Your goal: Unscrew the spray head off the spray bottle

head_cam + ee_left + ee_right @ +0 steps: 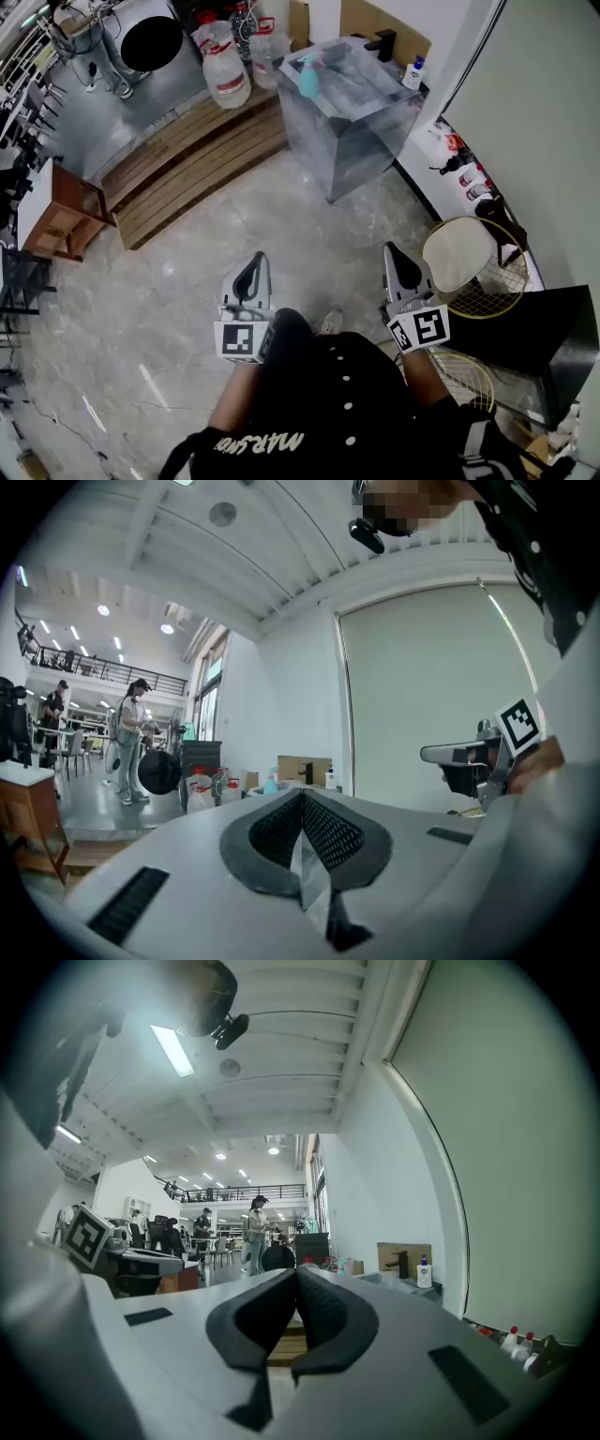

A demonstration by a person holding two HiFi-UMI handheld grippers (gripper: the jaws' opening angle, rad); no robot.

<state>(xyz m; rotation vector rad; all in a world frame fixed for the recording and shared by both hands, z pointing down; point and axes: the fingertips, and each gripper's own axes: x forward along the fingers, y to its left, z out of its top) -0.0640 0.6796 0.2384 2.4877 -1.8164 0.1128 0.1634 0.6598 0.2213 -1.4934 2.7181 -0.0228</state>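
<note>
Underfoot, grey marbled floor (178, 281) fills most of the head view.
- Slatted wooden platform (197, 164) lies along the far side, left of centre.
- Clear-walled worktop (356, 141) stands beyond the platform's right end, with a black tap (381, 43) at its back edge.
- Black cabinet (530, 328) sits low at the right. A round gold wire basket (487, 305) is just beside it.
- Big clear water jugs (225, 75) with red caps are grouped behind the platform, near the worktop's left side.
- Person's black buttoned shirt (347, 398) shows at the bottom edge, with both arms held forward over the floor.
- Left hand-held gripper (302, 803): jaws pressed fully together, ribbed pads meeting along one seam, nothing between them.
- Right hand-held gripper (296, 1281): likewise closed tight and empty. It is level with the left one, and the two are set apart at either side of the body.
- Teal spray bottle (309, 77) stands upright at the worktop's far left corner with its spray head on. It is well apart from both grippers and untouched.
- White pump bottle (415, 73) stands at the worktop's far right corner, beside the tap.
</note>
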